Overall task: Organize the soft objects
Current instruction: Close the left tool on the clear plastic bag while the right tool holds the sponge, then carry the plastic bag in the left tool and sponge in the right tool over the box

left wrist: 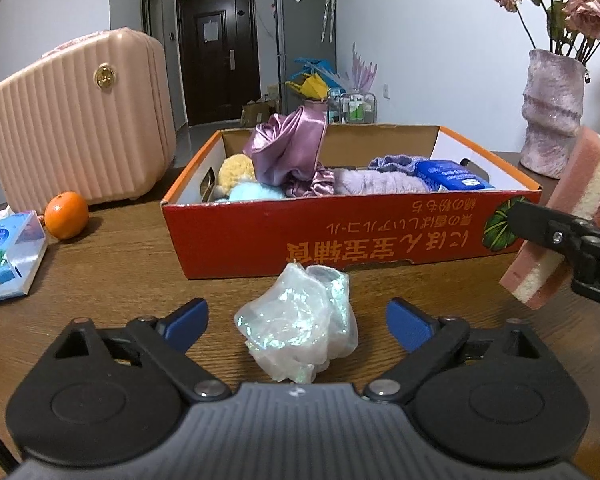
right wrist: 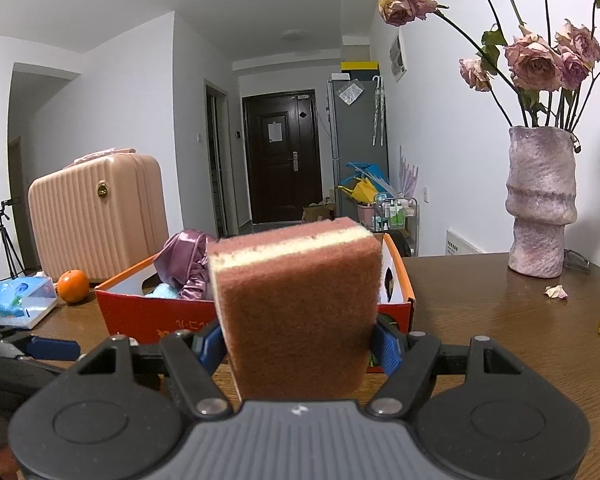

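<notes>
Left side of the table (left wrist: 112,264): tissue pack (left wrist: 8,254), orange (left wrist: 66,215), pink case (left wrist: 80,120) behind them, all well clear of the work. Centre near: left gripper (left wrist: 296,322) spread wide around the crumpled iridescent bag (left wrist: 300,326) lying on the wood, pads either side and not touching it. Just beyond is the red box (left wrist: 340,236), already holding satin cloth, plush bits and a blue pack. Right: right gripper (right wrist: 300,344) pinching the pink sponge (right wrist: 300,300) by its sides, held upright near the box's right end (sponge still outside the box). Step in hand looks like the pick of the bag. Next move calls for closing gently on the bag, lifting over the near box wall, dropping into the open right-hand area. Watch that wall's rim and the other gripper close on the right; vase (right wrist: 540,200) stands far right, apart.
</notes>
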`<state>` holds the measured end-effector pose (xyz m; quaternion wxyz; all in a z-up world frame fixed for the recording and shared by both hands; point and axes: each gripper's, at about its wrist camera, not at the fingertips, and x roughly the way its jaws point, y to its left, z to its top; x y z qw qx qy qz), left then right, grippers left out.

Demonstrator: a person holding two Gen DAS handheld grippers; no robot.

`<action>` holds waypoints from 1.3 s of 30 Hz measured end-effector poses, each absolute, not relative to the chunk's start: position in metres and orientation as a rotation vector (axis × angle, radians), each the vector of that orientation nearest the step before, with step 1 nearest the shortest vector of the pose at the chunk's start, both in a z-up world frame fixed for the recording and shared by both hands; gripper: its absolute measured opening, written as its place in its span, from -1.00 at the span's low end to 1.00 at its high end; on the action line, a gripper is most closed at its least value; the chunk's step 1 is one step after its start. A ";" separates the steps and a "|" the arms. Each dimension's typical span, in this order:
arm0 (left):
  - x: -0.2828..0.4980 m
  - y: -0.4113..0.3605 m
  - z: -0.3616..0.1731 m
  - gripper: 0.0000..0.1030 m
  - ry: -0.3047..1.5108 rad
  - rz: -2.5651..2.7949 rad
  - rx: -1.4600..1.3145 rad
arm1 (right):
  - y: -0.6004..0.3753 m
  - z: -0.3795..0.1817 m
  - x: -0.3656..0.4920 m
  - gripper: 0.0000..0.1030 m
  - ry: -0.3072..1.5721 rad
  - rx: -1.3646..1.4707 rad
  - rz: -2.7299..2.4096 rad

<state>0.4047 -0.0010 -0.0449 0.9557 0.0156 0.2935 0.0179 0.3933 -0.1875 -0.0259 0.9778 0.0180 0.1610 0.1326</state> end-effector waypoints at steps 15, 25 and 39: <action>0.405 0.002 -0.043 -0.13 0.612 -0.007 -0.006 | -0.187 -0.026 0.393 0.39 0.320 0.035 0.267; 0.393 0.001 -0.021 -0.14 0.521 -0.014 -0.019 | -0.189 -0.018 0.390 0.39 0.274 0.042 0.264; 0.411 -0.006 0.015 -0.13 0.372 -0.003 -0.067 | -0.193 -0.002 0.412 0.39 0.184 0.082 0.232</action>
